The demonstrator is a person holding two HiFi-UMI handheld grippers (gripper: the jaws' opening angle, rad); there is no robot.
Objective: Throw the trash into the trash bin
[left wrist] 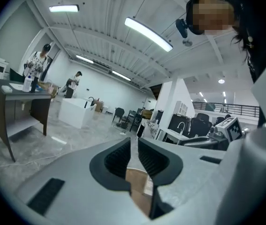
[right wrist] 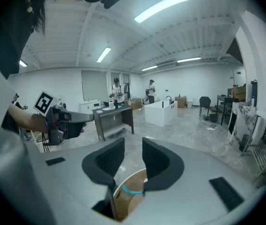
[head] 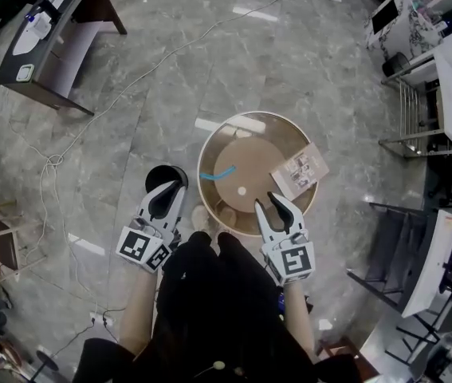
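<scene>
The packet (head: 299,171) lies tilted across the right rim of the bin (head: 254,115), not fully inside. A blue strip (head: 224,171) rests on the bin's bottom. The right gripper (head: 272,207) hangs over the near rim, jaws apart and empty, probably placed to nudge the packet in. The left gripper (head: 166,194) is held clear beside the bin, jaws a slit apart, empty.

Card (head: 299,171) over the bin's (head: 251,145) right rim — strip (head: 224,170) inside.
</scene>
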